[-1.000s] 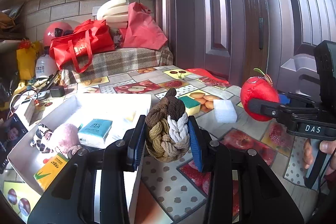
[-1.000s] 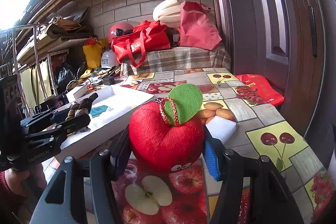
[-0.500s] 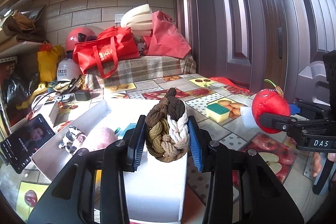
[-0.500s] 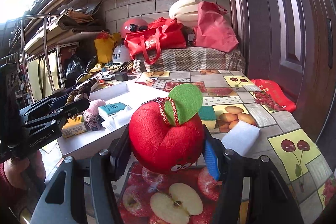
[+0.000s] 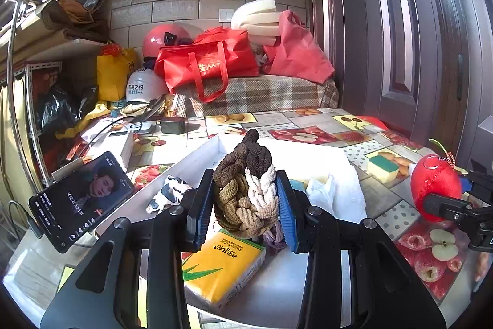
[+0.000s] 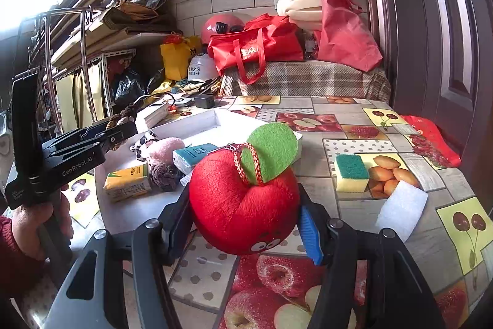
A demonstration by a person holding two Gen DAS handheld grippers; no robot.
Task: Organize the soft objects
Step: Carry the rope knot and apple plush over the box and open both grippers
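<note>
Left wrist view: my left gripper (image 5: pixel 246 205) has its fingers clamped on a braided rope knot (image 5: pixel 245 190), hanging above the white tray (image 5: pixel 197 153), over the yellow tissue pack (image 5: pixel 223 264) in it.

Right wrist view: my right gripper (image 6: pixel 245 222) squeezes the red plush apple (image 6: pixel 243 202) just right of the tray (image 6: pixel 197 119), above the tabletop (image 6: pixel 345 110); a green-topped sponge (image 6: pixel 352 173) lies further right.

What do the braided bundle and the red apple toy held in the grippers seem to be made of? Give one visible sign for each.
Braided bundle: looks like chenille or knitted yarn, matte, with ribbed plaited strands in brown, tan and cream.
Red apple toy: seems to be plush fabric, short fuzzy pile, with a flat felt-like green leaf.
</note>
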